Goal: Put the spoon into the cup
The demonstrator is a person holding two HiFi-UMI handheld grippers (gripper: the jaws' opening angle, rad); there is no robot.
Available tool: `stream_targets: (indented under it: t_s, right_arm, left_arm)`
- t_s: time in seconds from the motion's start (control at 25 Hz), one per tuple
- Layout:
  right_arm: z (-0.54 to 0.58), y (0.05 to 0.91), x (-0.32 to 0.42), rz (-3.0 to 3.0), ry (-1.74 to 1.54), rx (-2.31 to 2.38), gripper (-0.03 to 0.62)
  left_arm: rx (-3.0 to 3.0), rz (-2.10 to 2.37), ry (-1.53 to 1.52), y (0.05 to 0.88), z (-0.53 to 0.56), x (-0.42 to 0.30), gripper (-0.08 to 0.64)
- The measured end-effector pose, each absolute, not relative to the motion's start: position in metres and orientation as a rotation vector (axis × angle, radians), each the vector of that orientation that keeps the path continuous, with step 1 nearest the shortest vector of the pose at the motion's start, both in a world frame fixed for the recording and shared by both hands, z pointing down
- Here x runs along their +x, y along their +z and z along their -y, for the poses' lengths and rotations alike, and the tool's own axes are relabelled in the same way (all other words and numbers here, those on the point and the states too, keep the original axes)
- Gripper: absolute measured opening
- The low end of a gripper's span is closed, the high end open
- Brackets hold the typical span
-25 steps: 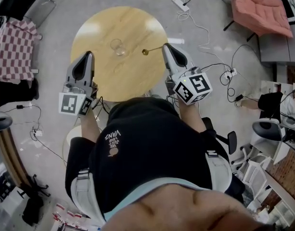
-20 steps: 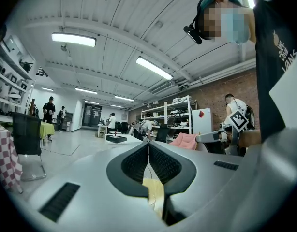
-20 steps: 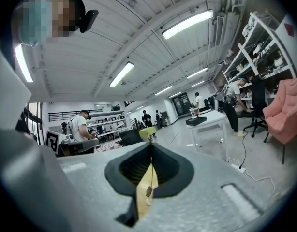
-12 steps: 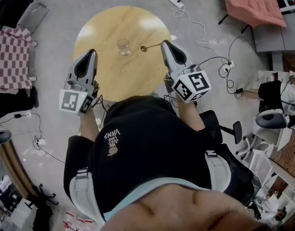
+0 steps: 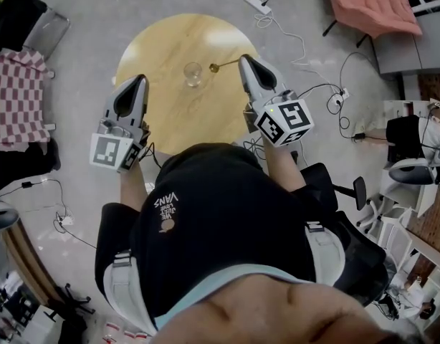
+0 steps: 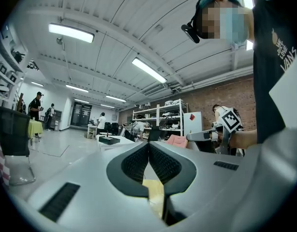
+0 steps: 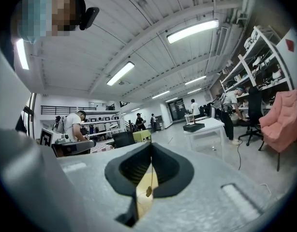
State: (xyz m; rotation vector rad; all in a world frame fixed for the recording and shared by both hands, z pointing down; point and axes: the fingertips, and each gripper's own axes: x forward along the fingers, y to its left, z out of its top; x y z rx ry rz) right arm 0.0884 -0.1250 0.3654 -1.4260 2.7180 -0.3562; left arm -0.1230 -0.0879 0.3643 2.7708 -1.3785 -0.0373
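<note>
A clear glass cup [image 5: 193, 74] stands upright near the middle of the round wooden table [image 5: 163, 41]. My right gripper [image 5: 241, 60] is shut on the handle of a thin gold spoon [image 5: 216, 67], held level above the table. The spoon's bowl points left and hangs just right of the cup, apart from its rim. In the right gripper view the spoon [image 7: 148, 190] shows in the slit between the closed jaws of that gripper [image 7: 150, 146]. My left gripper [image 5: 139, 79] hovers over the table's left edge, left of the cup. Its jaws [image 6: 149, 144] are shut with nothing between them.
White cables and a power strip [image 5: 255, 3] lie on the grey floor behind and right of the table. A pink chair [image 5: 369, 7] stands at the far right. A checked cloth [image 5: 18, 86] lies to the left. A black office chair [image 5: 343, 192] is close at my right.
My right gripper has carried the spoon leftward, so its bowl is now closer to the cup. The left gripper holds about the same place.
</note>
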Motion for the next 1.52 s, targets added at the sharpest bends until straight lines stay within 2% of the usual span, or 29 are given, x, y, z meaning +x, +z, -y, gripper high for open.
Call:
stream_targets:
  t_s: [0.44, 1.52]
  right_arm:
    - [0.153, 0.374, 0.046, -2.750, -0.368, -1.417, -0.002]
    - [0.168, 0.424, 0.028, -2.798, -0.462, -1.434, -0.002]
  left_arm:
    - [2.746, 1.391, -0.057, 0.377, 0.103, -0.161, -0.002]
    - [2.697, 1.371, -0.059, 0.379, 0.105, -0.159, -0.002]
